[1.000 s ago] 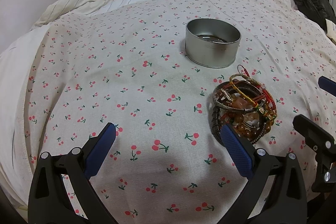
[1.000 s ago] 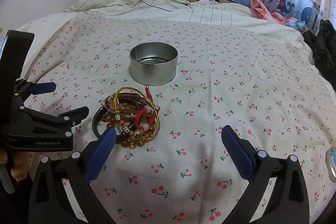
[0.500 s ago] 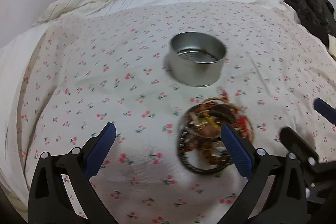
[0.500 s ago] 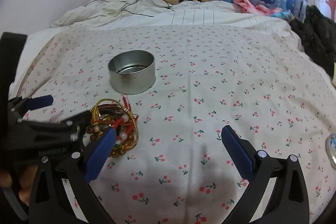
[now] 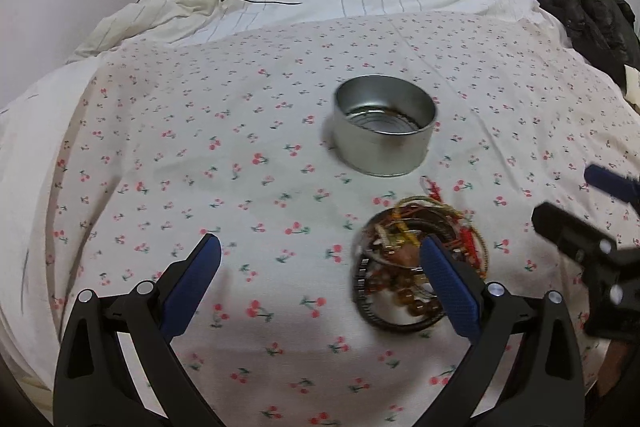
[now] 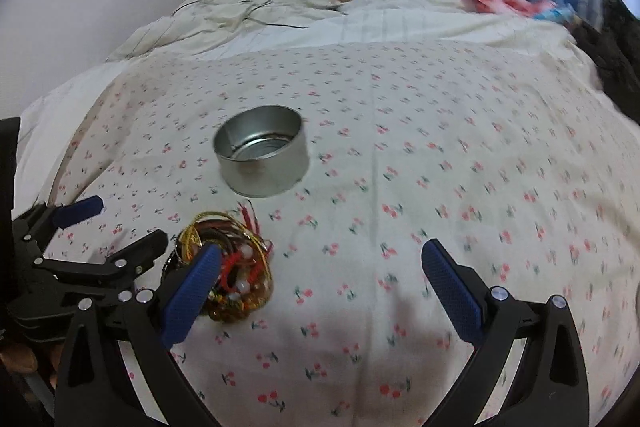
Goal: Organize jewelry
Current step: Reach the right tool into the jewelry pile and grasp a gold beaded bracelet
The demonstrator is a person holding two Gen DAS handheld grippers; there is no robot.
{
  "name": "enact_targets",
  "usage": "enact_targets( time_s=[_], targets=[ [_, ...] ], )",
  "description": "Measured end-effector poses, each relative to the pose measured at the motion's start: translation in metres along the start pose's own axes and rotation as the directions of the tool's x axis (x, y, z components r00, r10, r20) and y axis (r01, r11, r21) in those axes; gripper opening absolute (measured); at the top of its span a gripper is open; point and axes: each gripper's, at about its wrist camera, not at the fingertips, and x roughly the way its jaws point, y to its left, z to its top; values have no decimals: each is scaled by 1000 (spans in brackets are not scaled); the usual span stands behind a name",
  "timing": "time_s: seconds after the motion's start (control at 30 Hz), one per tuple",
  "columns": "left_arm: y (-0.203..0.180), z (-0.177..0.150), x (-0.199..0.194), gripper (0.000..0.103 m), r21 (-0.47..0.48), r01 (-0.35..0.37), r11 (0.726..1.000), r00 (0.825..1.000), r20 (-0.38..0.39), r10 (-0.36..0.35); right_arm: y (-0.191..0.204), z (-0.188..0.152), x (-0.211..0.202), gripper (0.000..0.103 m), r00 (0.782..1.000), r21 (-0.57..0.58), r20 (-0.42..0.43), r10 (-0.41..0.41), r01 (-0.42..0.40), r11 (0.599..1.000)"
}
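Left wrist view, left gripper (image 5: 320, 287): blue-padded fingers (image 5: 192, 283) spread wide apart, holding nothing, low over the cherry-print bedsheet (image 5: 200, 147).
Left wrist view, jewelry: tangled heap of beaded, corded and dark ring bracelets (image 5: 404, 267) lies on the sheet at about 3 o'clock of the finger gap, partly behind the finger on that side; whether the pad touches it cannot be told.
Left wrist view, container: round silver metal tin (image 5: 384, 125) stands upright, just beyond the heap at its 12 o'clock, apart from it; only bare, ridged metal shows inside.
Left wrist view, right gripper (image 5: 580, 215): at the frame's 3 o'clock edge, fingers parted.

Right wrist view, right gripper (image 6: 320, 287): blue pads wide apart, nothing between them but sheet (image 6: 440, 167).
Right wrist view, jewelry: bracelet heap (image 6: 232, 263) sits at 9 o'clock of the gap, partly covered by the near finger (image 6: 192, 287).
Right wrist view, left gripper (image 6: 116, 227): at the 9 o'clock side, fingers apart, one tip just beside the heap.
Right wrist view, container: tin (image 6: 262, 151) at the heap's 12 o'clock, interior showing bare metal.
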Motion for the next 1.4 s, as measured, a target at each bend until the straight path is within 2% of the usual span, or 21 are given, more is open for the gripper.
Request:
enact_targets(
  time_s=[0.17,0.3,0.43,0.5,0.53,0.57,0.63,0.73,0.83,0.9,0.93,1.0,1.03,1.17,1.4],
  targets=[
    [25,-3,4,96,-31,-7,999,1000,-31,6,12,19,28,96,997,-145,-60,56,-64,987],
    [53,-3,10,96,-92,-23,995,998,-53,18,8,27,45,96,987,-143,-103,124,-138,980],
    [82,-5,19,96,-192,23,981,994,-98,-42,11,29,46,94,982,-176,-92,163,-177,968],
    [92,-7,24,96,-239,43,970,991,-112,-72,16,29,53,83,978,-197,-110,180,-199,960],
    [95,-7,25,96,-253,51,966,990,-115,-82,17,28,57,72,970,-193,-131,203,-225,955],
    [97,-7,26,96,-264,57,963,989,-117,-91,19,28,62,66,963,-192,-147,225,-251,949],
    [99,-6,28,96,-276,63,959,988,-118,-99,24,29,70,63,961,-200,-160,225,-255,946],
    [100,-4,31,96,-277,69,959,988,-117,-104,31,34,75,62,947,-206,-157,279,-308,929],
    [99,-2,33,96,-274,79,959,987,-116,-114,37,40,73,62,947,-248,-144,286,-314,916],
    [99,1,34,96,-269,84,960,987,-113,-118,40,43,68,57,954,-301,-140,267,-298,906],
    [100,2,34,96,-268,85,960,987,-111,-118,42,43,66,49,953,-328,-151,261,-298,896],
    [102,4,34,96,-270,87,959,987,-108,-120,44,41,68,43,947,-359,-204,248,-308,881],
    [102,5,35,96,-270,94,958,986,-108,-127,41,40,69,37,941,-351,-226,251,-319,880],
    [101,6,37,96,-254,106,961,984,-110,-138,23,27,79,36,901,-278,-323,290,-383,881],
    [97,7,31,96,-242,123,963,984,-98,-150,-14,19,71,35,868,-133,-313,386,-442,887]
  ],
)
